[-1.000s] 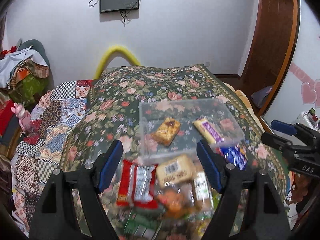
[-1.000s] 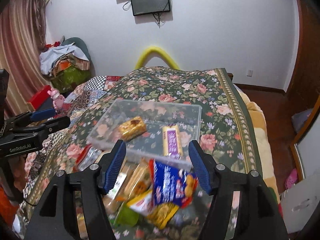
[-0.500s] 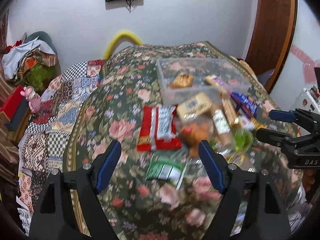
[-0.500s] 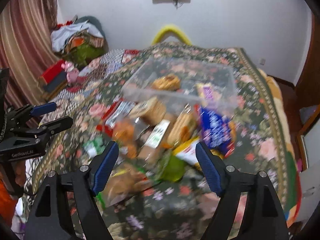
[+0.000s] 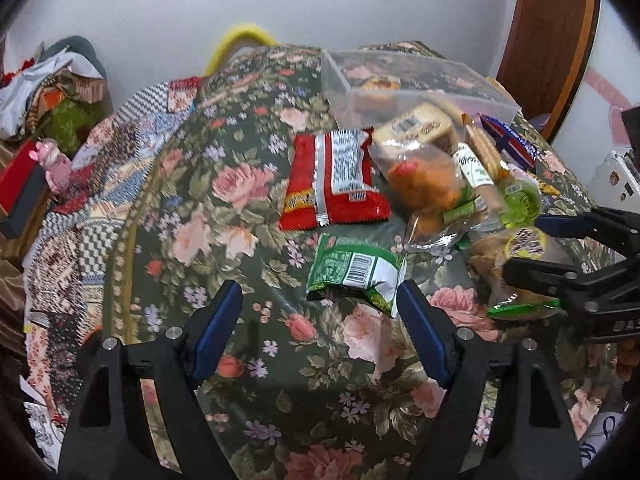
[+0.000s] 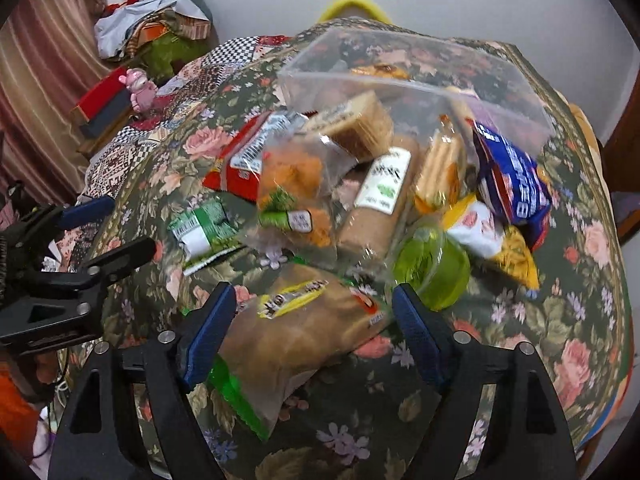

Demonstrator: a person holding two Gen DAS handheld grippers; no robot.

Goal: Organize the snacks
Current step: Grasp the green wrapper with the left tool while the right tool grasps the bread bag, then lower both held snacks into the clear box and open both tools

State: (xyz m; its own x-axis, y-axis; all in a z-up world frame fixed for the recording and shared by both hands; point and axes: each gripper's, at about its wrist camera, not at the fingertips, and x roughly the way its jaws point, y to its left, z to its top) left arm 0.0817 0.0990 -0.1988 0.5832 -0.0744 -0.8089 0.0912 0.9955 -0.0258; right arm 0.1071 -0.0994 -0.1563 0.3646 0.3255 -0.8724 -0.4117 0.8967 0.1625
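Two open grippers and a heap of snacks are what I see, all over a floral bedspread [image 5: 224, 208] that fills most of both views. At the far side of the heap stands the clear plastic box [image 5: 404, 80]; through its walls I make out at least one golden snack inside, though blur hides the rest.

Next in size is the tan bread bag [image 6: 304, 332], lying nearest my right gripper [image 6: 312, 320]. That gripper's blue pads are spread wide on either side of the bag; I cannot tell whether they touch it, and they are not clamped on it.

Beyond it, the red packet [image 5: 334, 178] lies flat on the bedspread, just in front of the box. Beside it sits a clear bag of orange pieces [image 5: 424, 176], overlapping a long biscuit sleeve [image 6: 380, 200]. A blue packet [image 6: 512, 180] rests at the heap's right edge, leaning against the box.

Smaller still, the green packet [image 5: 356, 272] lies barcode up, just ahead of my left gripper [image 5: 320, 320], whose fingers are released and hold nothing. A green jelly cup [image 6: 434, 268] sits beside the bread bag.
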